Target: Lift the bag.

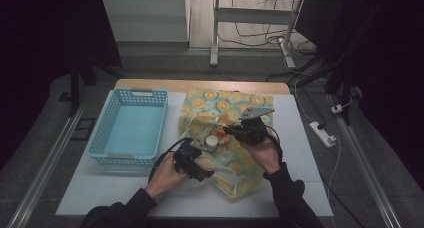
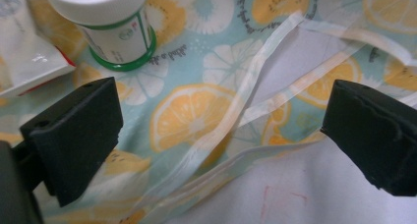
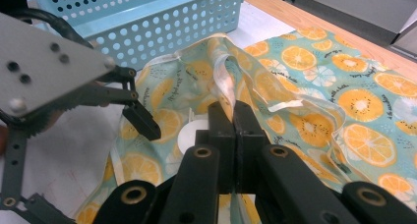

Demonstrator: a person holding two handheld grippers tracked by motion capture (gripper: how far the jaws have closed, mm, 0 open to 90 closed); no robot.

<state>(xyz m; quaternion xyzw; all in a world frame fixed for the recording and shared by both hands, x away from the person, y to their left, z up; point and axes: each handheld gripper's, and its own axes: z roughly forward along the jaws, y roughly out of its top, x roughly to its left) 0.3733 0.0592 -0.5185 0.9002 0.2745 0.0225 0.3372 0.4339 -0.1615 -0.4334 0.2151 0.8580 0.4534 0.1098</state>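
Right gripper (image 3: 235,117) with jaws pinching the citrus-print bag's (image 1: 227,108) translucent edge, left gripper (image 2: 221,130) jaws spread above the bag, white-capped bottle (image 2: 110,25) beside, blue basket (image 1: 131,125) on the counter (image 1: 300,153)

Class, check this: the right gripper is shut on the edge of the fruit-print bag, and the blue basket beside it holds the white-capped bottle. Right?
Not quite. The high view shows the blue basket empty; the white-capped bottle lies on the fruit-print bag. The right gripper is indeed shut on its edge.

bag (image 1: 226,108) showing teal with orange citrus slices | basket (image 1: 131,125) showing light blue | bottle (image 2: 110,25) wearing white cap, green base
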